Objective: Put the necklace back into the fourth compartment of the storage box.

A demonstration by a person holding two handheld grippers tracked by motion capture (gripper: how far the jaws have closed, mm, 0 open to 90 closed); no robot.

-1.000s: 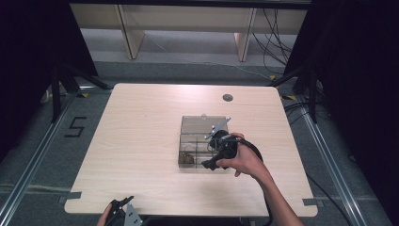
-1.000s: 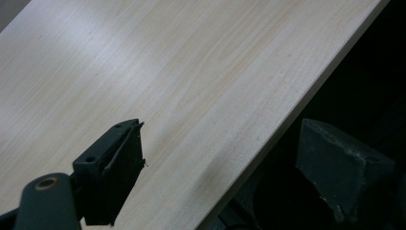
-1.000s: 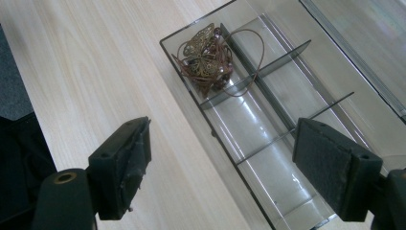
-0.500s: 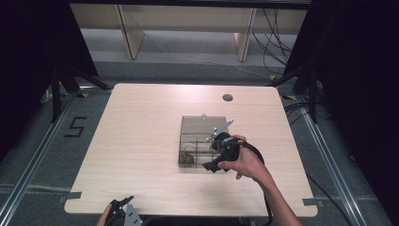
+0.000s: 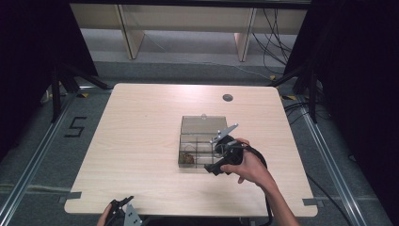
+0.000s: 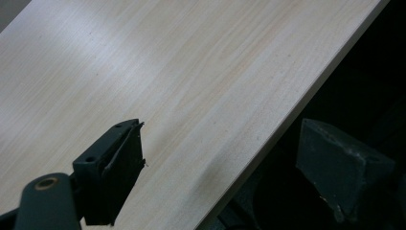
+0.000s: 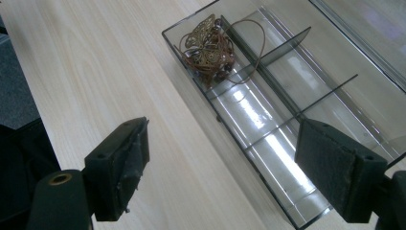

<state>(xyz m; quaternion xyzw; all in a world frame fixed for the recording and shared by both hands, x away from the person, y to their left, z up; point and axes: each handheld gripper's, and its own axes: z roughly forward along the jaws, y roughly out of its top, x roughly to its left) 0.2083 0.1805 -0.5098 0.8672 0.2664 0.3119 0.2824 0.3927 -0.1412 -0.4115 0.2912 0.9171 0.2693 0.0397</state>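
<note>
A clear smoked plastic box (image 5: 201,147) with dividers stands open near the table's middle, its lid (image 5: 204,124) laid back on the far side. A brass filigree pendant on a brown cord (image 7: 208,49) lies in the box's near-left compartment (image 5: 188,157). My right gripper (image 7: 225,167) is open over the box's front wall, one jaw above the table, the other above the box; in the high view the right gripper (image 5: 225,154) sits at the box's right end in a hand. My left gripper (image 6: 234,172) is open, straddling the table's near edge, and the left gripper (image 5: 120,213) shows bottom left.
The light wooden table (image 5: 141,141) has a round cable hole (image 5: 227,98) near its far right. A black cable (image 5: 259,160) trails from the right gripper. Dark frame legs and curtains flank the table; shelving stands beyond it.
The right gripper has shifted slightly toward the near-right end of the box and turned a little. The left gripper has stayed at the table's near edge.
</note>
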